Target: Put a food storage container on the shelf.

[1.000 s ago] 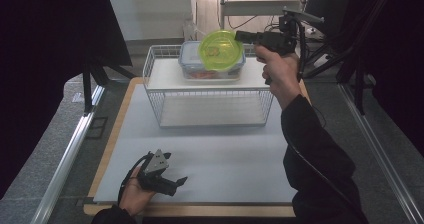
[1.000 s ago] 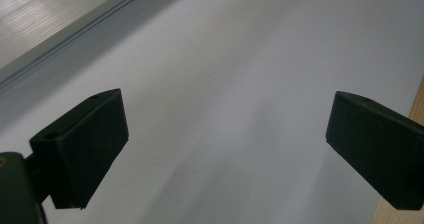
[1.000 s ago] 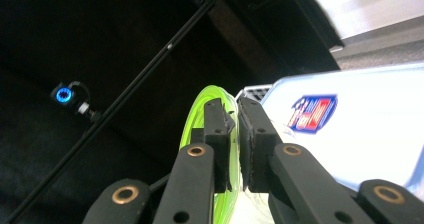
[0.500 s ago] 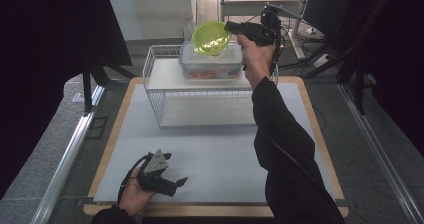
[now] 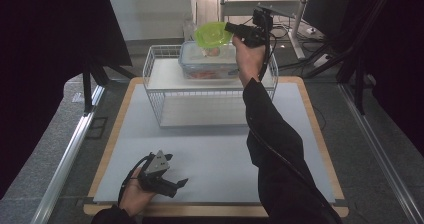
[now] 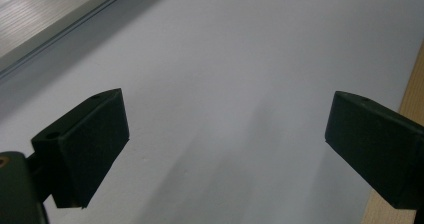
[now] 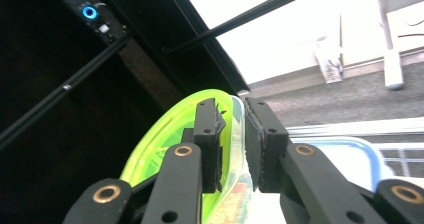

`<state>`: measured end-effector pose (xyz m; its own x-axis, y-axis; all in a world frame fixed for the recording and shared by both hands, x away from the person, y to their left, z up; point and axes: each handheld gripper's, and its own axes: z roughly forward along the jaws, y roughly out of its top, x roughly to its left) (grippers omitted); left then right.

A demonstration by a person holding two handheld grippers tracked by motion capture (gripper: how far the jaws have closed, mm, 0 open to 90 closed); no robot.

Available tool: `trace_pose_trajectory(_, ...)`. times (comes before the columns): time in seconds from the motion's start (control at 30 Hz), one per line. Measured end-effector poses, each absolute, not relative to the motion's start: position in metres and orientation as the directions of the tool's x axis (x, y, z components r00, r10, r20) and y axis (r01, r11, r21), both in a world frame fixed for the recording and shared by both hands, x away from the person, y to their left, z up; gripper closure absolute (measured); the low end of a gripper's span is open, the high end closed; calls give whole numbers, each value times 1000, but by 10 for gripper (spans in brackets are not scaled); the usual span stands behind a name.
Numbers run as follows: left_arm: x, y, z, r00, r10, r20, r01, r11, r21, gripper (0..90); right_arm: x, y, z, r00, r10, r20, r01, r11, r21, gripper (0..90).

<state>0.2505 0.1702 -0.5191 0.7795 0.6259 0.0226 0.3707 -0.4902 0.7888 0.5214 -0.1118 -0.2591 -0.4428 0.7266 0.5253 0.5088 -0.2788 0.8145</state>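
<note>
Desk (image 5: 210, 154) carries a wire rack (image 5: 165, 79) at its far edge, a clear container (image 5: 210, 66) on top; right gripper (image 5: 231, 28), jaws clamped on a green bowl (image 5: 212, 34), holds it above the container; left gripper (image 5: 181, 183) rests near the front-left corner, jaws apart.
</note>
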Motion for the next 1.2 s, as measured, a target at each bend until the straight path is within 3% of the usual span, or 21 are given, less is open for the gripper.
trace_pose_trajectory(0.37,250,169,-520,783,622,32,366,-501,784,39,519,-123,-262,-461,743,485,490,-243,837,696)
trace_pose_trajectory(0.57,250,168,-520,783,621,35,367,-507,780,39,499,-130,-255,-539,772,337,432,-90,897,820)
trace_pose_trajectory(0.7,250,167,-520,784,620,41,365,-513,777,39,480,-135,-260,-579,756,306,387,-75,919,890)
trace_pose_trajectory(0.93,250,166,-521,785,618,42,364,-515,776,40,463,-125,-271,-644,722,253,390,26,920,897)
trace_pose_trajectory(1.2,250,166,-522,788,614,44,362,-520,774,41,479,-129,-282,-594,764,251,434,41,900,897)
